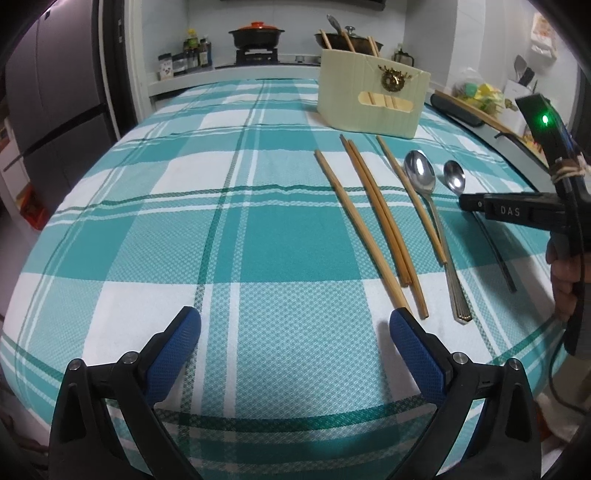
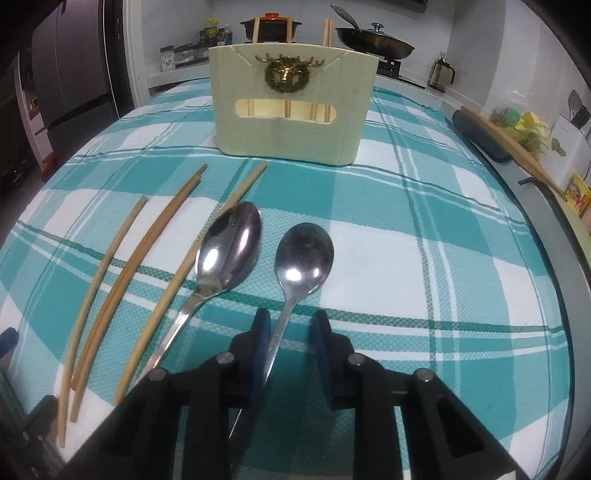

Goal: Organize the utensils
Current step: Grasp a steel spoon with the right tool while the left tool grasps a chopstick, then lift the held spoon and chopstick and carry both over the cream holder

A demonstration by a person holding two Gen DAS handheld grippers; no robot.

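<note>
Several wooden chopsticks [image 1: 373, 218] and two steel spoons lie side by side on the checked tablecloth [image 1: 221, 236]. A cream utensil holder [image 2: 291, 110] with a brass deer emblem stands behind them and holds several chopsticks. My right gripper [image 2: 290, 325] is open and low, its blue pads on either side of the smaller spoon's [image 2: 304, 254] handle; the left pad touches the handle. The larger spoon [image 2: 231, 251] lies to its left. My left gripper [image 1: 295, 325] is open and empty above the cloth, near the chopsticks' near ends. The right gripper [image 1: 465, 203] also shows in the left wrist view.
A counter behind the table carries a stove with a red-lidded pot [image 1: 256, 33], a pan [image 2: 375, 42] and bottles [image 1: 192, 51]. A wooden board on a dark tray [image 2: 491, 138] lies past the table's right edge. A fridge [image 1: 55, 110] stands at the left.
</note>
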